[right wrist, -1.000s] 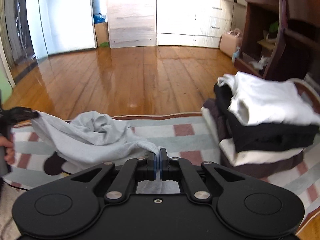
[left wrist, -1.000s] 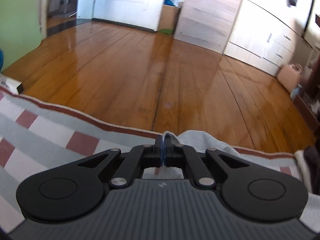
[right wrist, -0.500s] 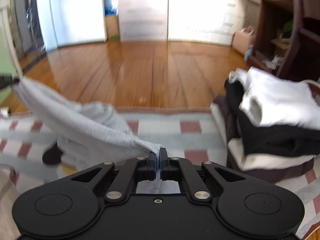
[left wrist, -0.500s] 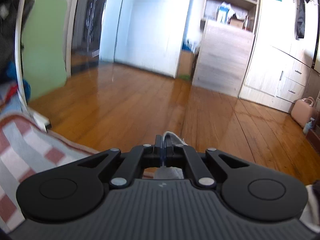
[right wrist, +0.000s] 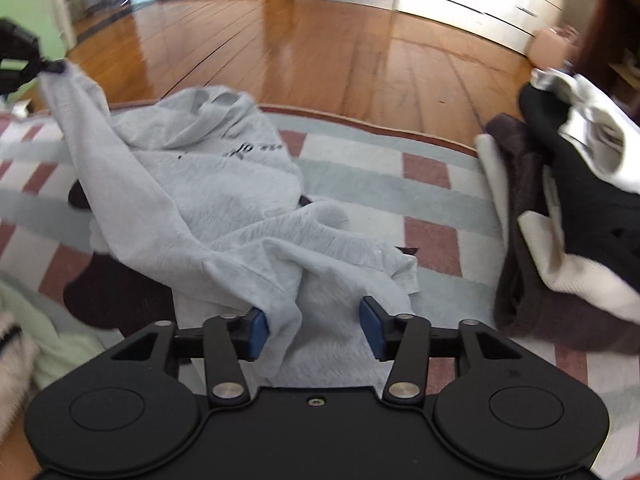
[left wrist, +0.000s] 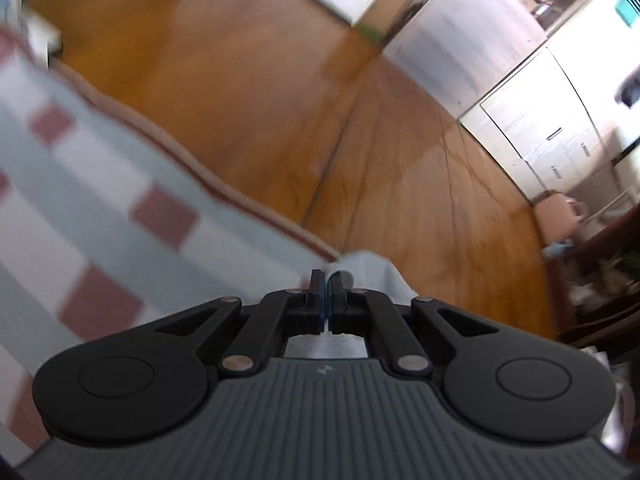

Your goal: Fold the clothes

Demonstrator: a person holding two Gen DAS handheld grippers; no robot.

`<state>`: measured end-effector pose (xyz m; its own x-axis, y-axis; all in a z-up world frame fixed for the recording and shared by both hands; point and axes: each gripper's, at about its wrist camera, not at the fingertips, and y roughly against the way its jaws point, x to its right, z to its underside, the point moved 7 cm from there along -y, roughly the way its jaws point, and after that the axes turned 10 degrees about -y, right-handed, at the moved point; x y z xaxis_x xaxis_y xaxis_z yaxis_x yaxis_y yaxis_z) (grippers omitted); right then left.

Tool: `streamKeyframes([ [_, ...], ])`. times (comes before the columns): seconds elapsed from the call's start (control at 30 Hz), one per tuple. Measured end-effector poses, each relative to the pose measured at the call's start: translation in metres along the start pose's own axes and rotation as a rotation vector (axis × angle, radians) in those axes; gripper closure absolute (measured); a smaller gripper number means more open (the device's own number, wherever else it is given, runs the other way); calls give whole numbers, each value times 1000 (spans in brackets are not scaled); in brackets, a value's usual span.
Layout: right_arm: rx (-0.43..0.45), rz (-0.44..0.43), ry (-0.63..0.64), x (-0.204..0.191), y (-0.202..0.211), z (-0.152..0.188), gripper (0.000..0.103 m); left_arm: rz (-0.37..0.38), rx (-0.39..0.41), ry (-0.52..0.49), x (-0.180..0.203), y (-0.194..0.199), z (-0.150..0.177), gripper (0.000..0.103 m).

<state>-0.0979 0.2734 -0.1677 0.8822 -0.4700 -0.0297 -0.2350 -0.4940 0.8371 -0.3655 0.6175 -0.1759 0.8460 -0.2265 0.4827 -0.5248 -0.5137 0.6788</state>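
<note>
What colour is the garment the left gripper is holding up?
Light heather grey with dark lettering; it shows best in the right wrist view.

Bright daylight, floor glare, left view motion-blurred, fisheye-bent edges

The left gripper is showing matte black linkage arms with silver rivets, two round black discs, blue finger pads and a ribbed grey housing bearing a small pale logo. The right gripper is wearing the same black arms, blue pads and a central screw.
</note>
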Motion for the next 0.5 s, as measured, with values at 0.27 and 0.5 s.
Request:
streamKeyframes([
  [0.27,72,1,25,-15,-37,-13,95,-16,-100,15,-21,-35,19,101],
  [0.5,486,31,-222,35,69,-70,96,2,-143,11,-15,-49,23,100],
])
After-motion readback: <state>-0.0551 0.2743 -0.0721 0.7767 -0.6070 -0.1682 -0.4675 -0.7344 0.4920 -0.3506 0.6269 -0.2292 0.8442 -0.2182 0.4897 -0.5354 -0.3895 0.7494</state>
